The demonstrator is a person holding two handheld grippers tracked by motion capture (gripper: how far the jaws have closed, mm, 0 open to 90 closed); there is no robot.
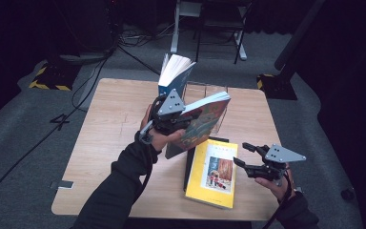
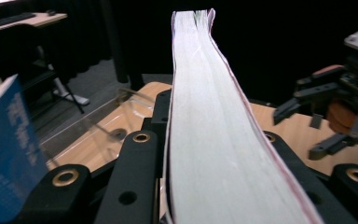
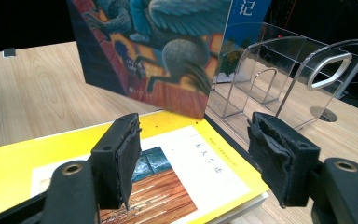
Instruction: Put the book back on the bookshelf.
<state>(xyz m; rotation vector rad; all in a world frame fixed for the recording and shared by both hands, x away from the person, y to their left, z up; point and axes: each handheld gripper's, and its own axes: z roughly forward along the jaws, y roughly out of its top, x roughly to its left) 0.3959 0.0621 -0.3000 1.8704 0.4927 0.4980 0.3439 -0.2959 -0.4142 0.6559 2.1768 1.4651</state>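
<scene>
Colourful book [image 1: 202, 121]: clamped between the jaws of the left tool [image 1: 181, 118], lifted clear of the tabletop [image 1: 105, 124] and tilted, its page edge up. In the left gripper view the white page block [image 2: 205, 116] runs straight out between the two black jaws, which press on both covers. The book hangs just in front of a clear acrylic rack [image 3: 279, 88], which holds an upright blue book [image 1: 174, 74]. Right tool [image 1: 247, 161]: jaws spread wide with nothing between them, hovering at the right edge of a yellow book [image 1: 213, 172] lying flat on the tabletop. The yellow book seems to rest on a darker book, though that one is mostly hidden.
</scene>
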